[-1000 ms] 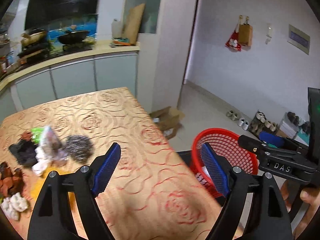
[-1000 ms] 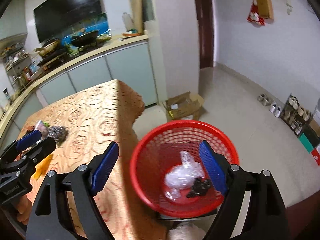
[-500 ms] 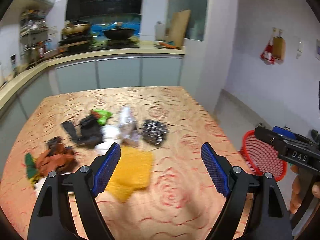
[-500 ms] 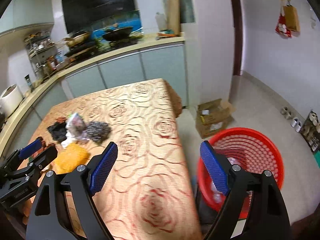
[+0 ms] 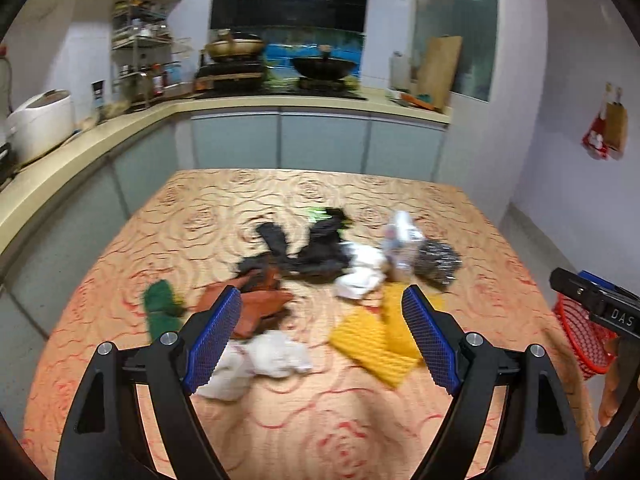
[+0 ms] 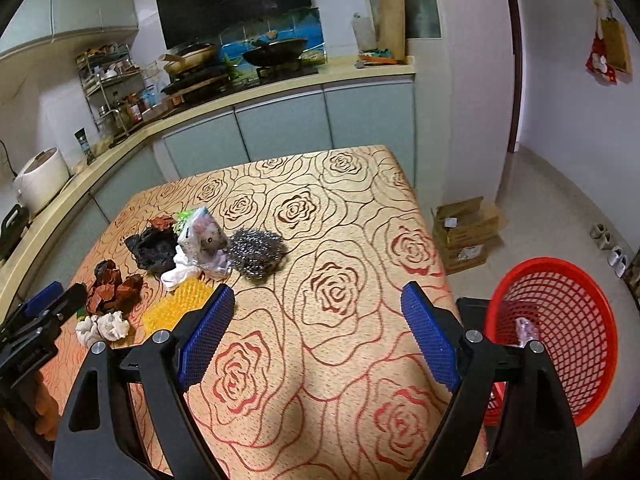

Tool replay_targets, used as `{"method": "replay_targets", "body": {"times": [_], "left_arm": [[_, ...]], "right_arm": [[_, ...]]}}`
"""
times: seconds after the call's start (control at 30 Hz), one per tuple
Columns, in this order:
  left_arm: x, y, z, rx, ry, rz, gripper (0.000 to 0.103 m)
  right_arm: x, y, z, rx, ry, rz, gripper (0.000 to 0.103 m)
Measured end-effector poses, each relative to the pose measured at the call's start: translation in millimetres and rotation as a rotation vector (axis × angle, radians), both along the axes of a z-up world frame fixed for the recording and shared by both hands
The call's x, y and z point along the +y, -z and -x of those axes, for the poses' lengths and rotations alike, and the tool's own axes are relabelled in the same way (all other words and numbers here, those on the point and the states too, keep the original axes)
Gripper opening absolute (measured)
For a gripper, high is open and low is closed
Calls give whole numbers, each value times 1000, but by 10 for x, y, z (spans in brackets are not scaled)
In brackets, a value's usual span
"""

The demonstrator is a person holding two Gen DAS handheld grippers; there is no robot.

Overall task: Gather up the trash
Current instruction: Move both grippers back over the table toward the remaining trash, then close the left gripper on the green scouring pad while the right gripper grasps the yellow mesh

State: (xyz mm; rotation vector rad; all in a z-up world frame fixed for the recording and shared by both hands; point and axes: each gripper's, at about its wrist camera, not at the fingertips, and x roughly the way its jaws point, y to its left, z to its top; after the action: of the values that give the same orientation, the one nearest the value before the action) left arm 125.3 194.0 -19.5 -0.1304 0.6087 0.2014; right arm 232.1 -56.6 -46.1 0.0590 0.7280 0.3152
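Note:
A pile of trash lies on the rose-patterned table: a yellow sponge, white crumpled tissue, brown scraps, black rags, a clear plastic bag and a steel scourer. My left gripper is open and empty just above the tissue and sponge. My right gripper is open and empty over bare table. A red mesh basket stands on the floor right of the table, with clear plastic inside.
A kitchen counter with stove, woks and a rice cooker wraps the far and left sides. A cardboard box and shoes lie on the floor near the basket.
Both grippers have swung left from over the red basket to face the table. The left gripper now hangs over the trash pile. Both stayed open and empty.

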Motion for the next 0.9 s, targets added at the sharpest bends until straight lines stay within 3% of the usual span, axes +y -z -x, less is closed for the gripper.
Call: {"method": "replay_targets", "body": {"times": [0.43,0.57,0.9], "left_arm": [[836,80,259,16,-205,-36,80],[1068,172,272,36,-256,-16,80],[1276,493,3,140,-261,20,79]], "right_arm": [[377,138,-83,50,-75,2,83],[470,150,-92,53,-90,6,83],[623,231,-171,85,-98,15,83]]}}
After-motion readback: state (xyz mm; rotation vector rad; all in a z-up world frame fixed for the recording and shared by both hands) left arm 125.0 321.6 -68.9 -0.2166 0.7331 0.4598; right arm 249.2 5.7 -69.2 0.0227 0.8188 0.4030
